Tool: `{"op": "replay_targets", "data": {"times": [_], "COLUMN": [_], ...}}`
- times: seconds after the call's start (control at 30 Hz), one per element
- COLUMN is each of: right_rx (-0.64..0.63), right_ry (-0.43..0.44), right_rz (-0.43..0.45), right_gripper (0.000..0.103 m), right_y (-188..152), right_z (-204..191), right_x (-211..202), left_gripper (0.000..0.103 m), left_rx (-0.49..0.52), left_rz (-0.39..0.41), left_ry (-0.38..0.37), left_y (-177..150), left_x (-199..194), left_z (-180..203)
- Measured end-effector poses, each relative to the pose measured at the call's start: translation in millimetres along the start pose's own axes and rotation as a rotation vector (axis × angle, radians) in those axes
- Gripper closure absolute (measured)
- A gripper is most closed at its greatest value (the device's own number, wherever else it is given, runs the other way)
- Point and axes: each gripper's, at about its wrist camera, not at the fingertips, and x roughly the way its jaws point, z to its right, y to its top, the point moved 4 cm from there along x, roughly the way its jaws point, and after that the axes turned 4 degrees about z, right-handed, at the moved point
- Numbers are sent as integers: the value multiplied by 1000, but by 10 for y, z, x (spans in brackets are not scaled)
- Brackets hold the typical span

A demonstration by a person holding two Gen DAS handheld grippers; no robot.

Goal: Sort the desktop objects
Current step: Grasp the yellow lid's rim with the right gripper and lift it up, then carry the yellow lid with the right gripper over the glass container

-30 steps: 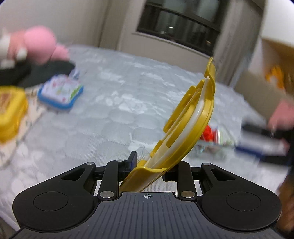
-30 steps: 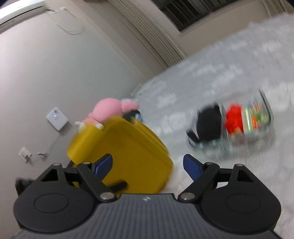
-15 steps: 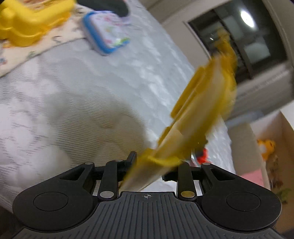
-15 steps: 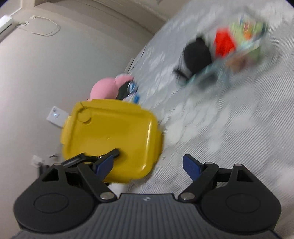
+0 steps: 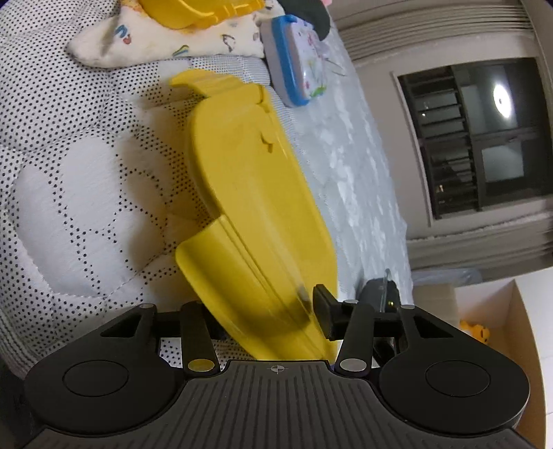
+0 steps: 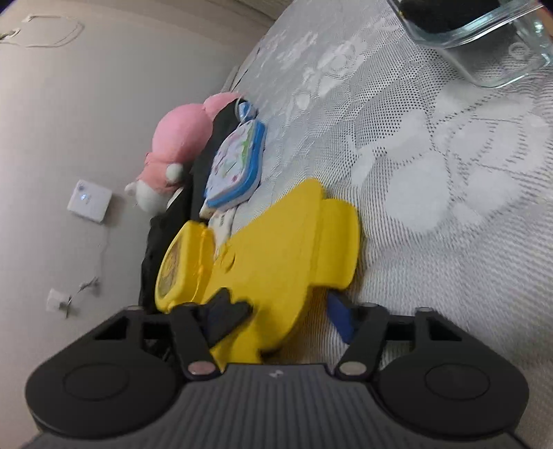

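Note:
A flat yellow plastic lid [image 5: 255, 193] lies low over the white patterned bedspread [image 5: 69, 193]. My left gripper [image 5: 269, 311] has its jaws spread around the lid's near edge, and the lid looks loose between them. In the right wrist view the same lid [image 6: 287, 255] sits between the blue pads of my right gripper [image 6: 283, 321], which is open around it. A yellow box base [image 6: 179, 262] lies just left of the lid.
A blue-rimmed picture case [image 6: 238, 162], a pink plush toy [image 6: 176, 138] and black cloth [image 6: 204, 165] lie near the wall. A printed cloth [image 5: 166, 38] lies under the yellow base [image 5: 204, 10]. A clear container [image 6: 484, 38] stands far right. A cardboard box [image 5: 501, 345] is beside the bed.
The lid went from upright in my shut left gripper down onto the bedspread, and the left jaws have opened. My right gripper moved in until the lid lay between its open fingers.

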Motion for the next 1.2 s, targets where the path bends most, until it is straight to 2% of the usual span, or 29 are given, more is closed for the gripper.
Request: {"op": "replay_targets", "data": {"times": [0.03,0.13,0.2,0.33,0.4,0.5,0.57,0.73,0.87,1.07,1.2], "right_rx": [7,-6,-31,-39,-33,1,33,58,101,126,88], "right_ry": [3,32,47,67,63,57,46,-11,-36,-43,-69], "right_rz": [-10,-21,-5,23,60,123,166,234,271,295,313], "right_gripper": [76,80,81,84,84,85,85,86,85,83,81], "right_y": [11,-3,0,23,51,101,135,176,174,161,197], "right_z": [14,68,100,204,287,461,606,1019,1314,1475,1446], "right_x": [40,0,-131,-502,-730,-1069,-1299,-1836,-2131,-2128,-2104], "left_gripper": [51,41,31,19,12,10,10,9,9,9,9], "left_rx": [18,115,192,292,299,195,160,214,319,525,633], "left_rz": [2,-2,-7,-52,-104,-181,-201,-174,-158,-141,-135], "left_ry": [6,35,57,60,16,-94,-108,-45,27,135,200], "left_y": [-15,-100,-197,-438,-574,-727,-786,-820,-901,-1199,-1357], "left_x": [-8,-41,-60,-41,-17,102,185,315,438,594,605], "left_z": [21,122,211,367,414,442,452,545,732,1027,1112]}}
